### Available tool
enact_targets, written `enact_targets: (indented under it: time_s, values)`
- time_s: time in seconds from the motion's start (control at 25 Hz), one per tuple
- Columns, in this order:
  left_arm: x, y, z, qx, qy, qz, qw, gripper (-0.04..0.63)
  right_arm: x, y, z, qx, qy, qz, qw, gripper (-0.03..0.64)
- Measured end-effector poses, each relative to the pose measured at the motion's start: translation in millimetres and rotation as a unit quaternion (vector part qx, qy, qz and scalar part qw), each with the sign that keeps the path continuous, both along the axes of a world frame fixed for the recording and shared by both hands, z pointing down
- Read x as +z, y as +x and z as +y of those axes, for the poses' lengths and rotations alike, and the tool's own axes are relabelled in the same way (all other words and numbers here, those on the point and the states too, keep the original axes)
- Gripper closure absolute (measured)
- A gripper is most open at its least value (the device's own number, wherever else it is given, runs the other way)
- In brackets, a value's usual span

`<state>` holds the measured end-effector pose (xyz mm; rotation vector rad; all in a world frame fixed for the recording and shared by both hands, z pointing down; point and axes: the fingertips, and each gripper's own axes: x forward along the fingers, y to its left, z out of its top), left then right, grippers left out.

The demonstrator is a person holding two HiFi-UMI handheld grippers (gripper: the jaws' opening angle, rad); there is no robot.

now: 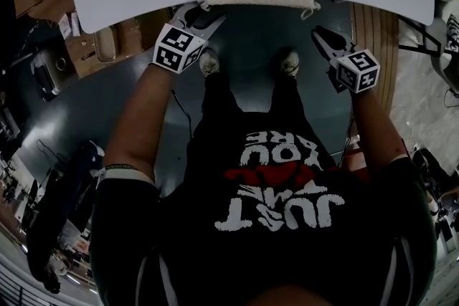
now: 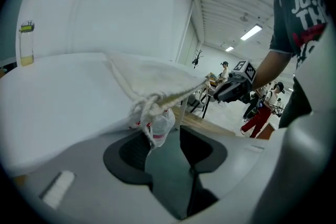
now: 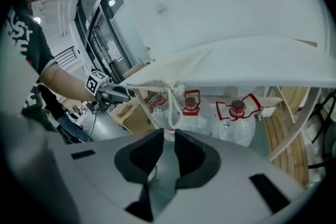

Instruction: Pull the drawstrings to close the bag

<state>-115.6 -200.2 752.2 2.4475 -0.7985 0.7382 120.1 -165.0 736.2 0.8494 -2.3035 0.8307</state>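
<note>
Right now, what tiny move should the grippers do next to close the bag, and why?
Probably nudge both forward and close: the left gripper stands wide open short of the left drawstring knot, and the right drawstring loop dangles ungripped before the barely parted right gripper.

Drawstring loop (image 3: 170,105) just above narrowly parted jaws, bottles (image 3: 234,123) behind.

1. Black T-shirt (image 1: 287,226) with white and red lettering; short sleeves (image 1: 122,226) edged white.
2. Black trousers (image 1: 247,111), pale grey shoes (image 1: 209,62).
3. Left gripper (image 1: 208,12) and right gripper (image 1: 319,34) each bear a black-and-white marker cube (image 1: 176,48).
</note>
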Motion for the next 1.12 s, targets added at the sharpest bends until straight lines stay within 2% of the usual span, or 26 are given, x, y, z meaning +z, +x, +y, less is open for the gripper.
enact_targets:
  time_s: [0.24,0.36,0.48,0.6,0.96,1.12]
  values:
    - [1,8,-4,-0.028,-0.006,0.031,0.9991,0.440,3,-2,-8,-0.013,0.007,-0.013,1.000,0.577]
    - [-4,5,-9,-0.063,-0.005,0.047,0.9969,0.575,1,-4,-10,-0.021,0.011,-0.017,1.000,0.564]
    - [-8,2,-11,-0.088,-0.009,0.068,0.9938,0.581,-3,-5,-12,-0.014,0.012,-0.024,1.000,0.557]
    - [-8,-5,-9,-0.099,-0.016,0.069,0.9926,0.582,-5,-8,-12,-0.013,0.011,-0.032,0.999,0.552]
    - [-12,-18,2,-0.110,-0.017,0.065,0.9916,0.581,0,-18,-16,-0.016,0.015,-0.050,0.998,0.509]
    - [-12,-10,3,-0.103,-0.015,0.066,0.9923,0.581,2,-20,-25,0.003,0.020,-0.071,0.997,0.489]
